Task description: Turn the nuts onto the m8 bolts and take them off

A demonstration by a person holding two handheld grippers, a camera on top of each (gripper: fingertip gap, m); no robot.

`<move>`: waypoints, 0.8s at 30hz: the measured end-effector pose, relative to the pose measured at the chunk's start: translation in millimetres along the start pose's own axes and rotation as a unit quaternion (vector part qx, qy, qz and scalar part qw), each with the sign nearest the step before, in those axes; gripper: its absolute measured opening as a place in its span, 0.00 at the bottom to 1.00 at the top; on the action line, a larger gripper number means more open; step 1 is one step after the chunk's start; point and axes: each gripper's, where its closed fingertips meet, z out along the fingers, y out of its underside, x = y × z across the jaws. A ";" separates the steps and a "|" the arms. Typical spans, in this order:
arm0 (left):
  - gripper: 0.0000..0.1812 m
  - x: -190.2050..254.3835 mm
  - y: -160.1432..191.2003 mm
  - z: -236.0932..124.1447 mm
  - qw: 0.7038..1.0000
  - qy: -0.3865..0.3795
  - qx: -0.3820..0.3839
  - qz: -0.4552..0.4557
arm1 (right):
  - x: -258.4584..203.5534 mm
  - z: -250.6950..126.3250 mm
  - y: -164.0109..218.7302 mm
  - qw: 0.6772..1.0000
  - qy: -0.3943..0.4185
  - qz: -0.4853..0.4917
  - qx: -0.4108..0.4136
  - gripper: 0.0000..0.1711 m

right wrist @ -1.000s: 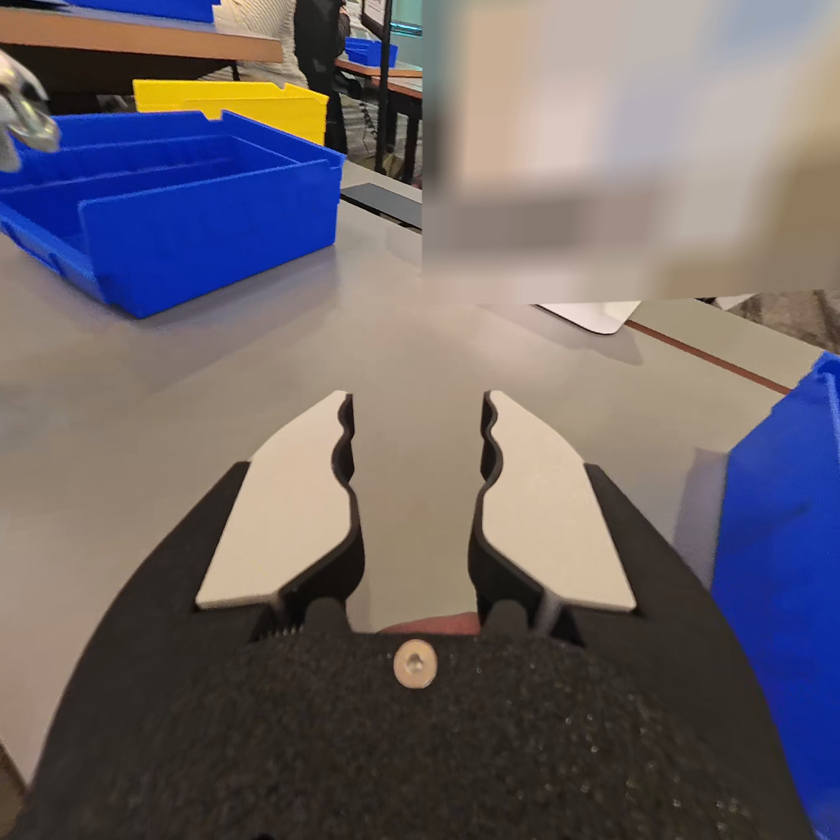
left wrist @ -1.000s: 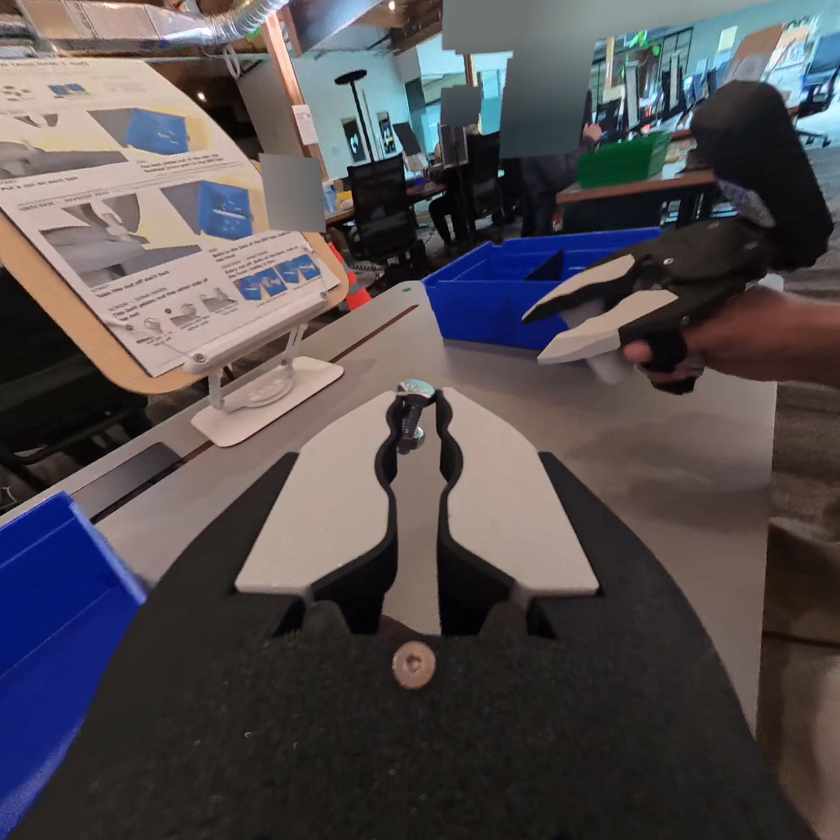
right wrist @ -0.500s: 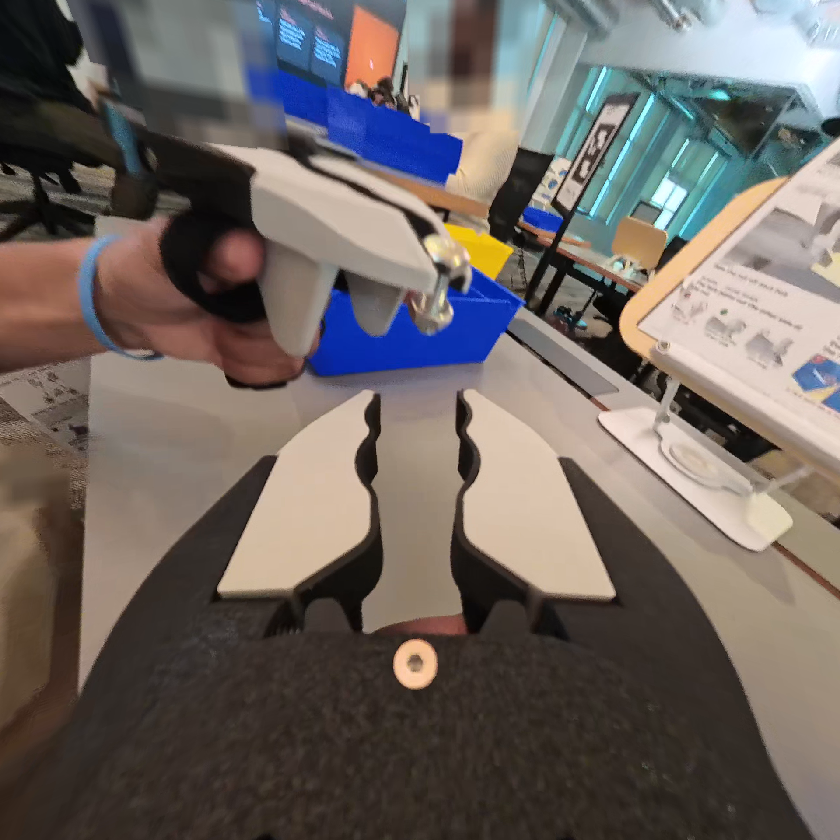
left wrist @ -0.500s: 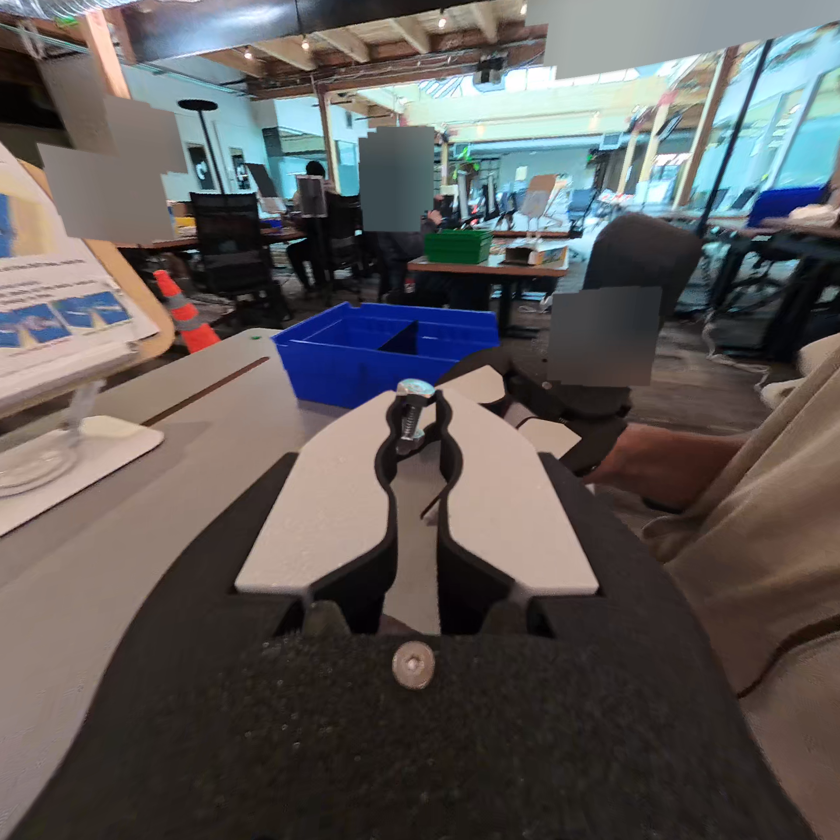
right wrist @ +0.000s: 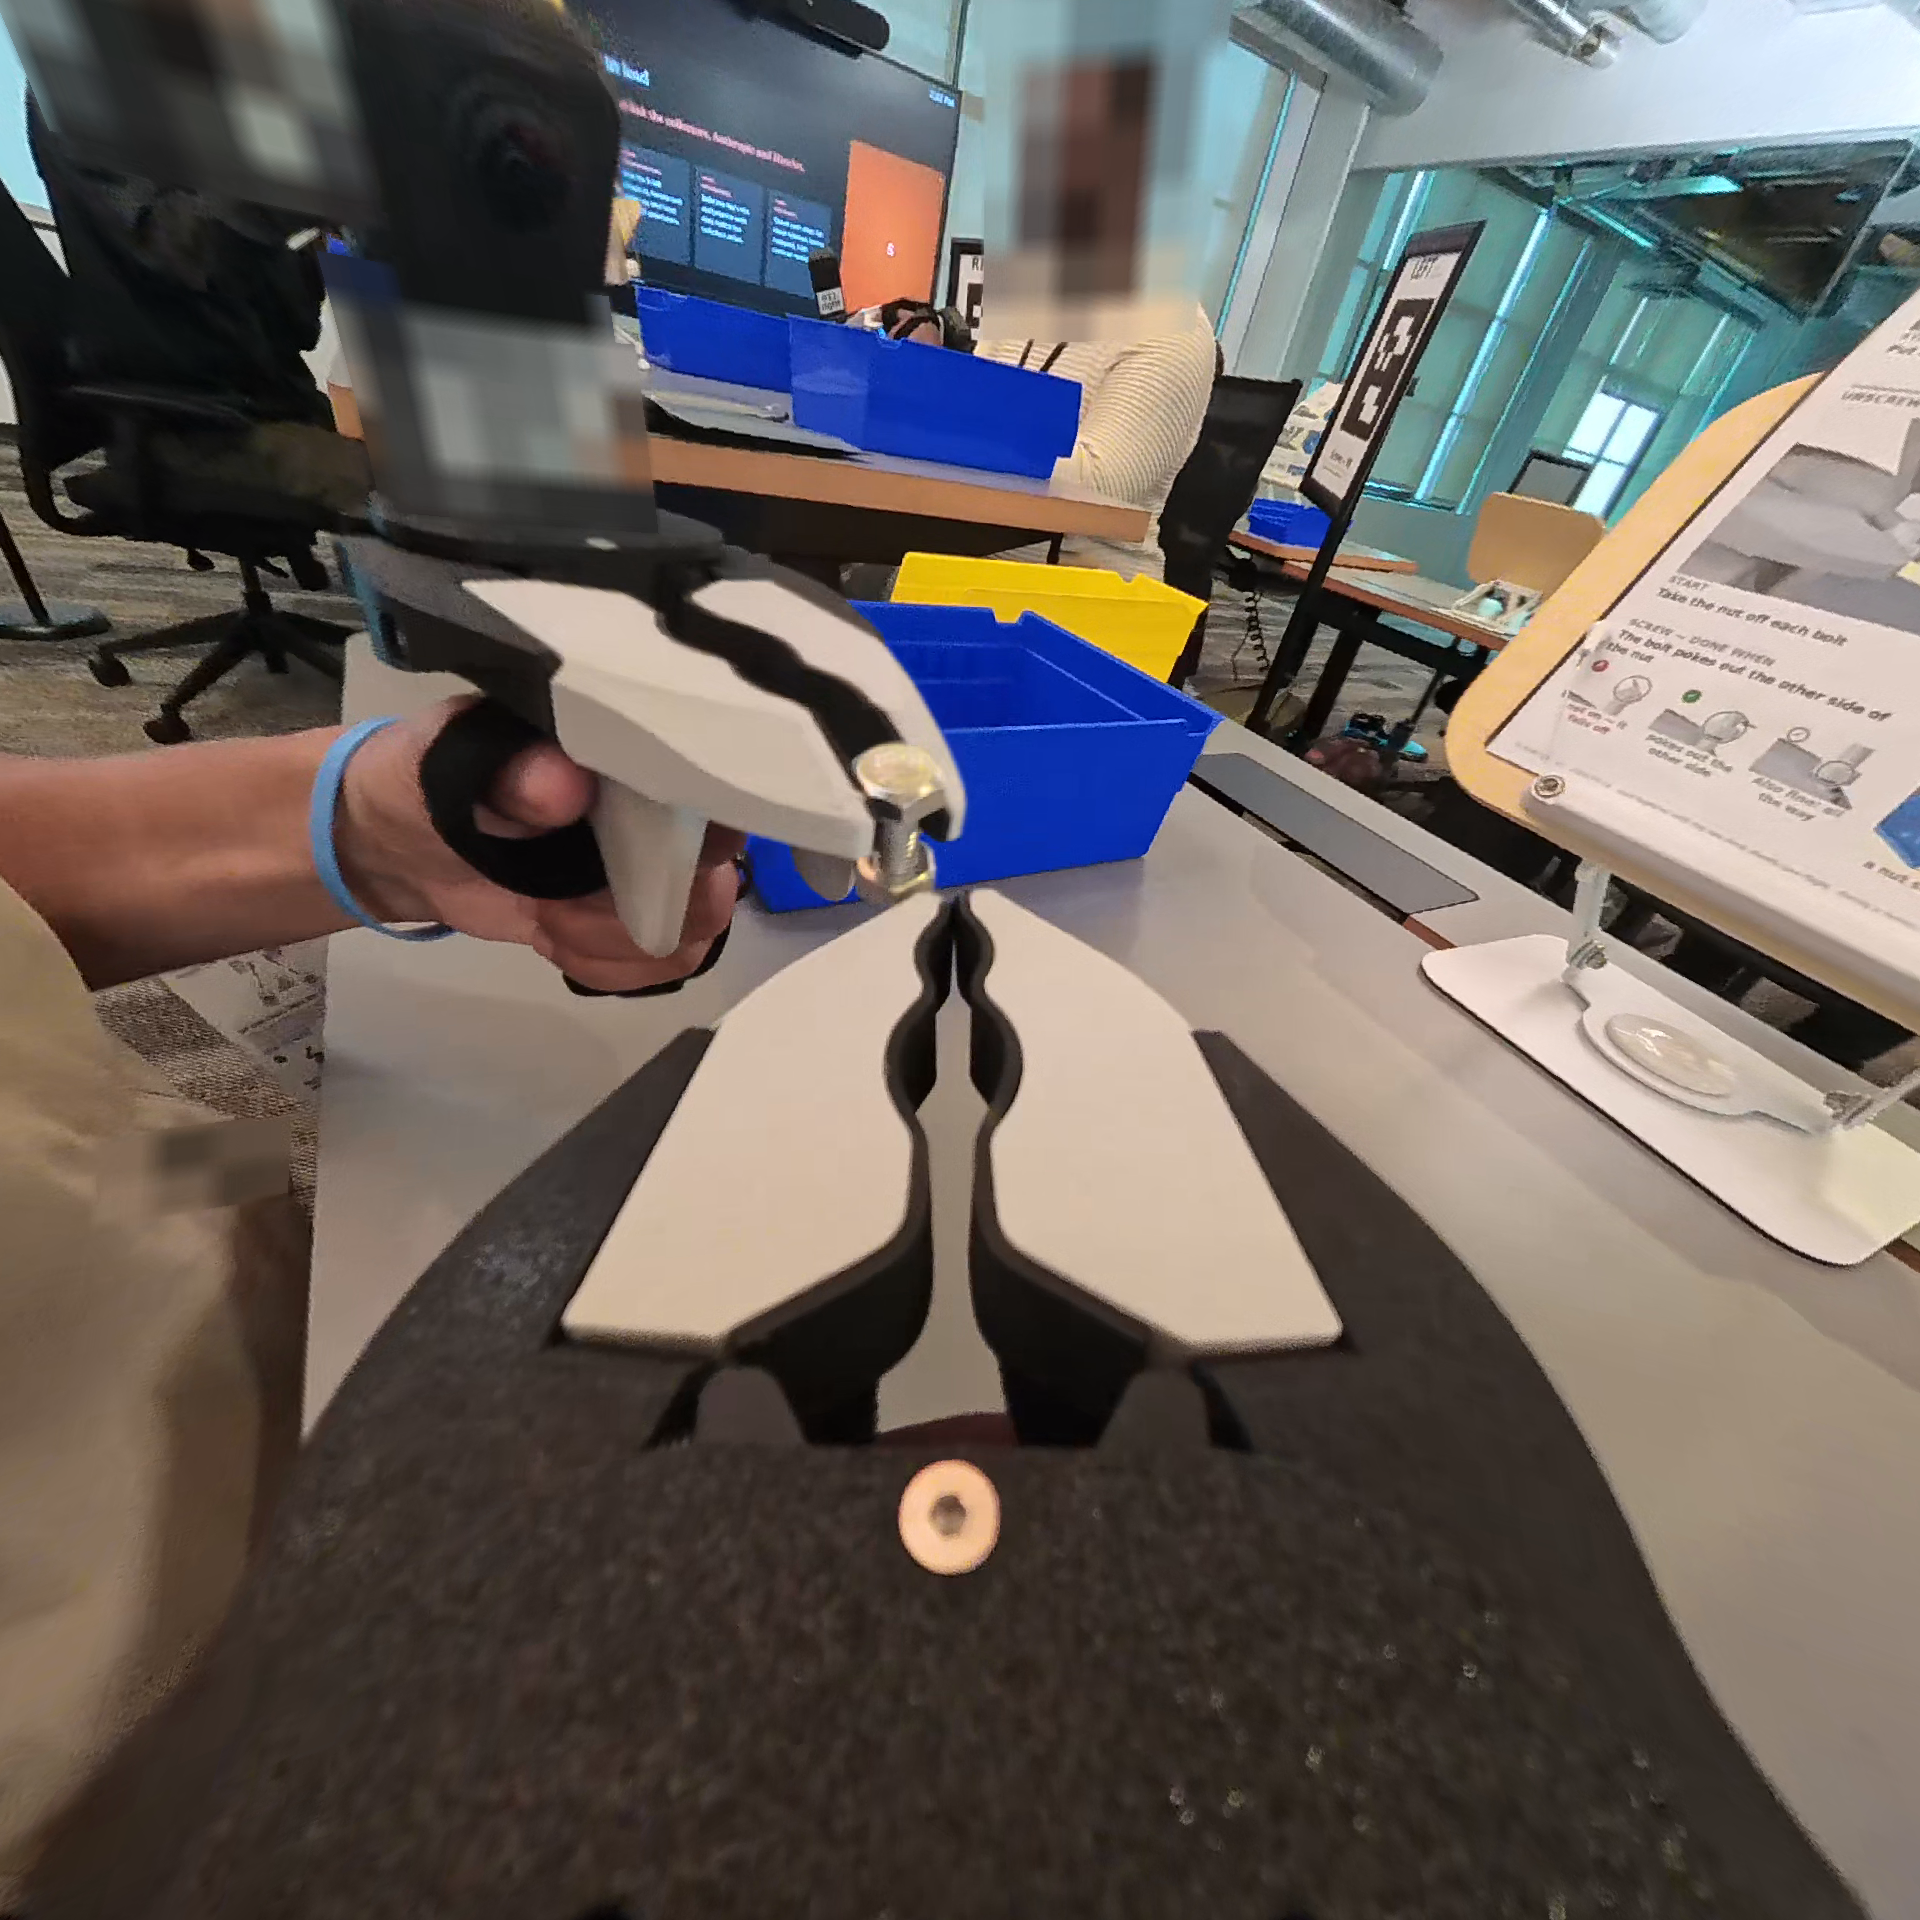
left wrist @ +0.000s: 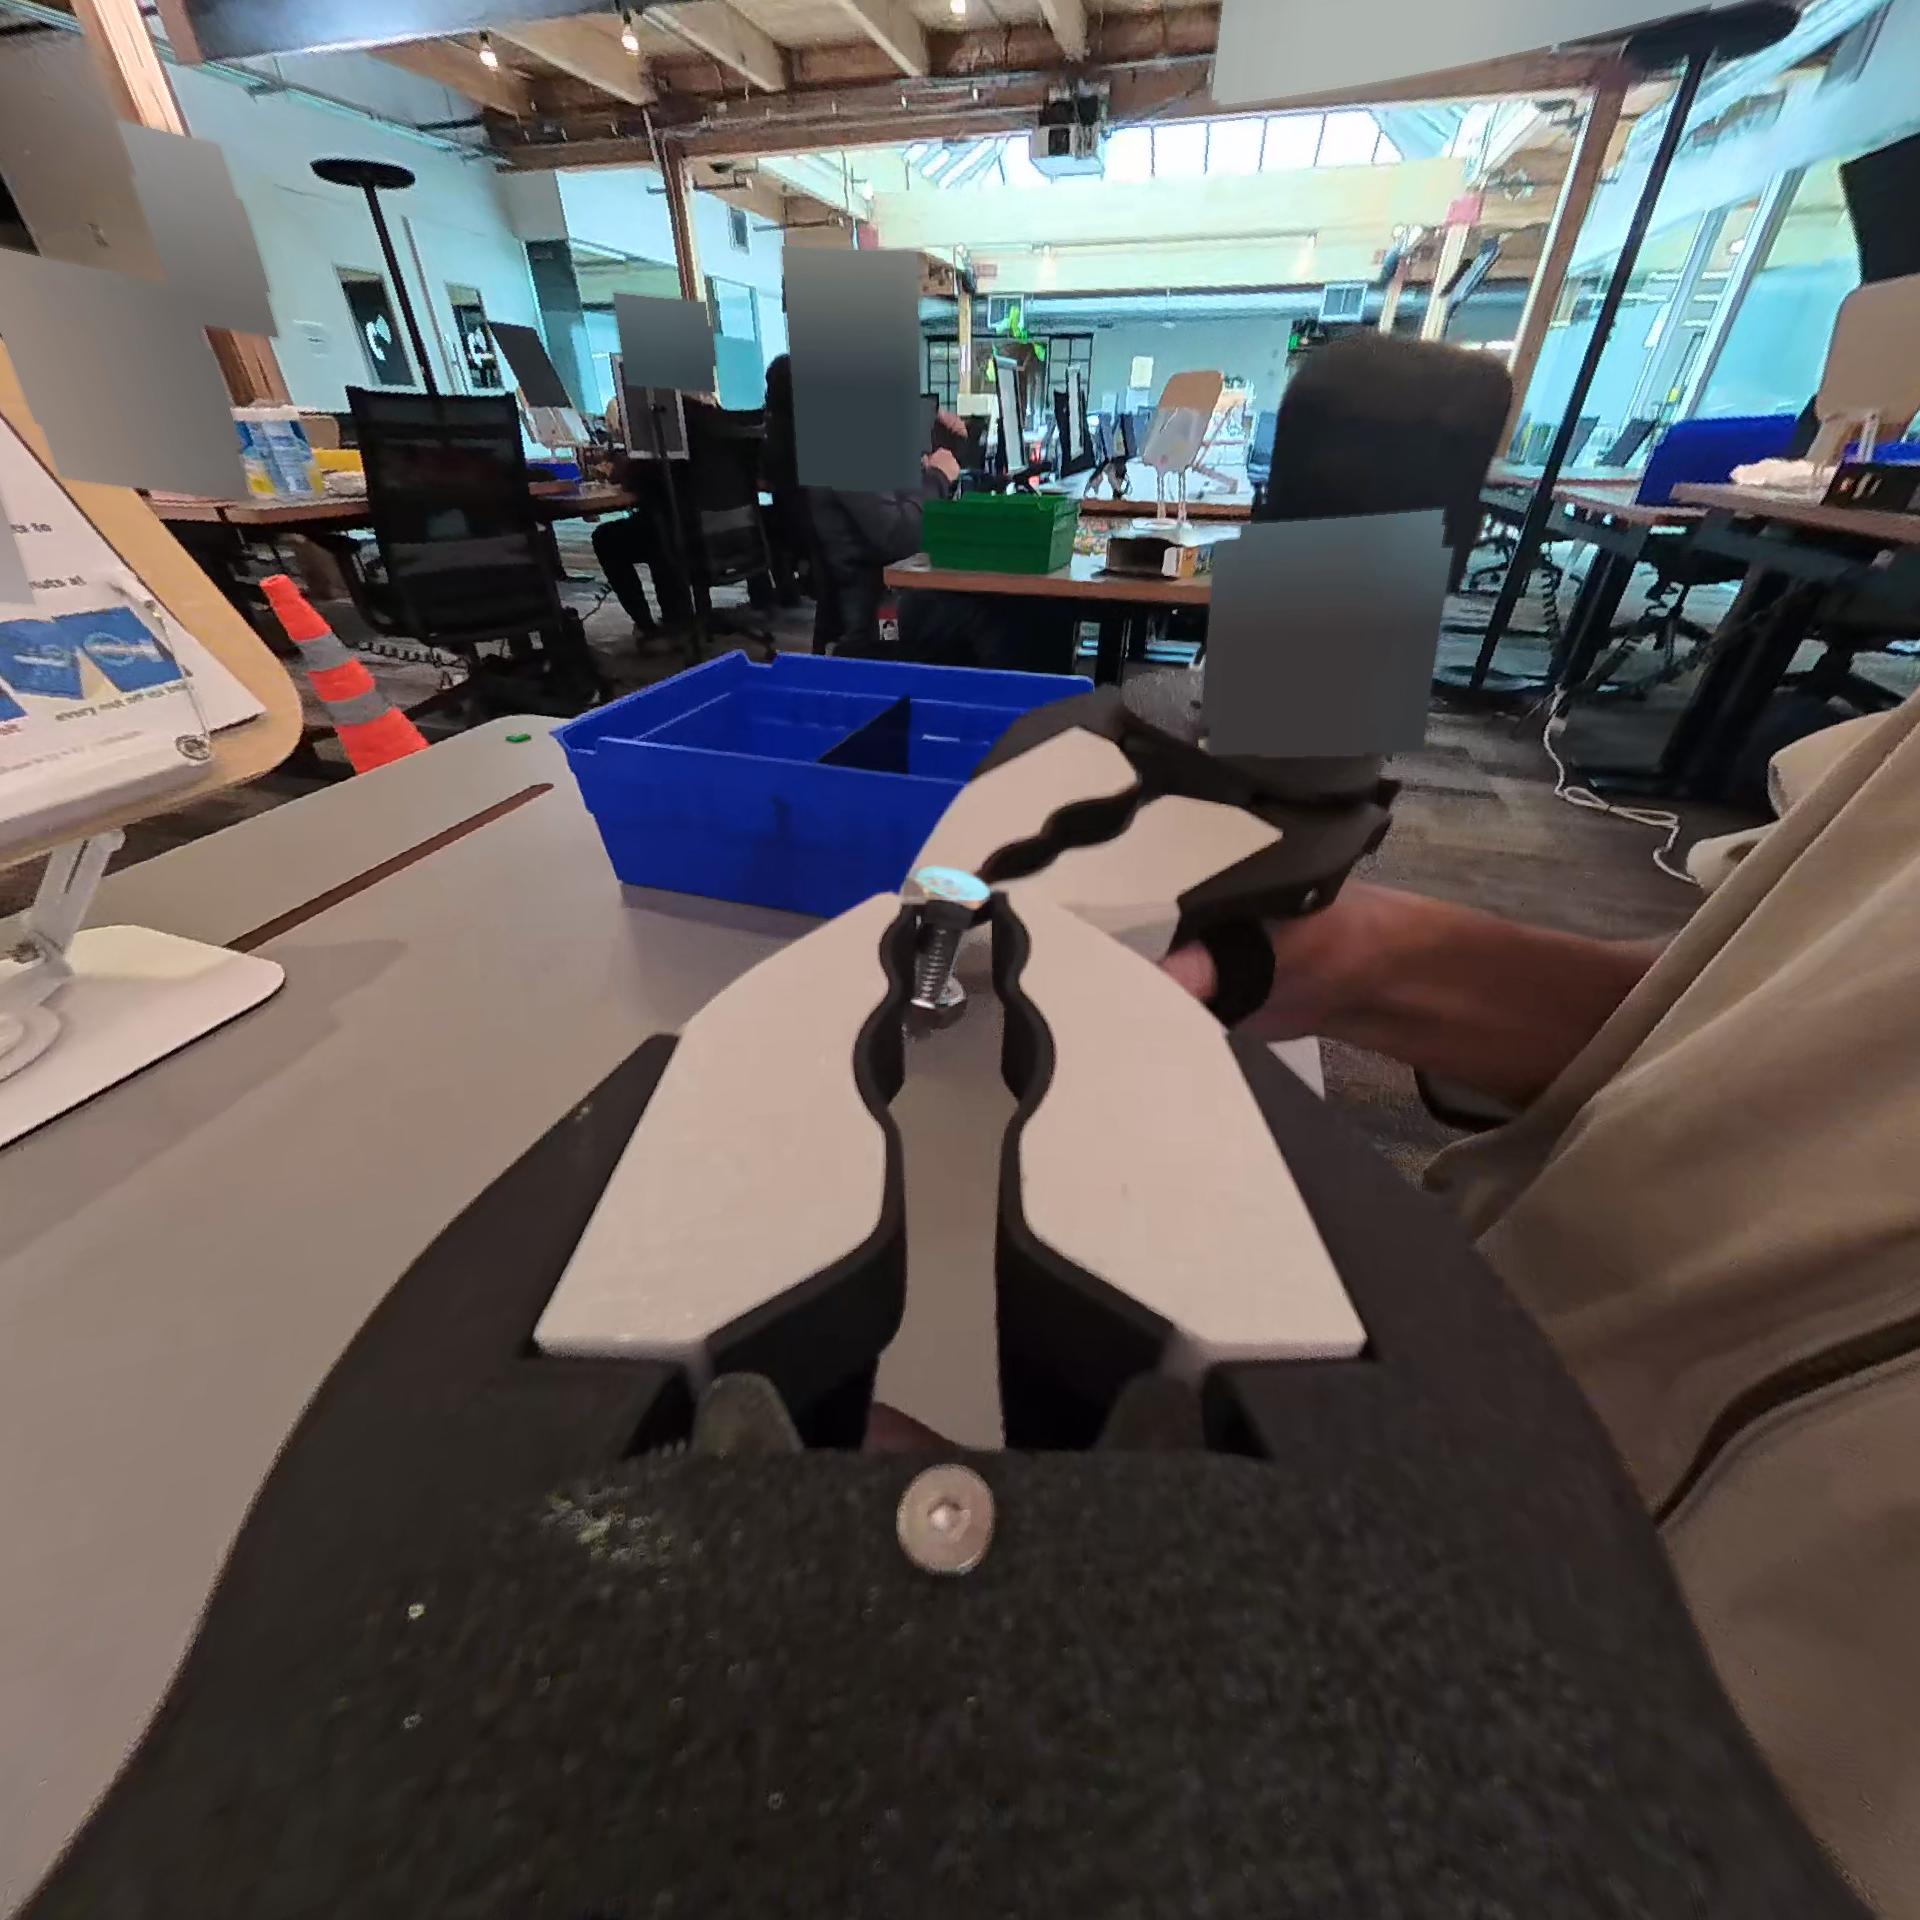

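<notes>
Printed instr. sheet point(right wrist: 1756, 665) (wall screen point(right wrist: 769, 208) too)

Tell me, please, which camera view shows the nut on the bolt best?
The right wrist view: the bolt stands side-on, its nut clear at the bottom. The left wrist view shows the nut low between the left claw's fingers, partly shadowed.
</notes>
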 end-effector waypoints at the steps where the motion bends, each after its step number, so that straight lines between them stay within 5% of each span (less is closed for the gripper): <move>1: 0.08 0.6 1.7 -0.5 1.000 0.002 -0.003 -0.001 | 0.8 -1.5 -0.4 1.000 -0.002 0.002 0.000 0.00; 6: 0.08 5.1 -8.3 -3.3 1.000 0.009 0.024 -0.012 | -7.9 -3.9 12.6 0.999 -0.028 -0.025 -0.014 0.00; 11: 0.07 11.8 -12.1 0.1 0.997 0.042 0.039 -0.046 | -24.9 2.8 2.7 0.998 -0.031 -0.035 0.031 0.17; 17: 0.07 22.2 -5.9 0.5 0.994 0.076 0.039 -0.064 | -22.6 1.3 1.5 0.999 -0.038 -0.017 0.034 0.06; 24: 0.08 22.3 3.4 1.4 0.997 0.066 0.005 -0.030 | -22.7 -1.3 11.6 0.998 -0.054 -0.029 -0.004 0.05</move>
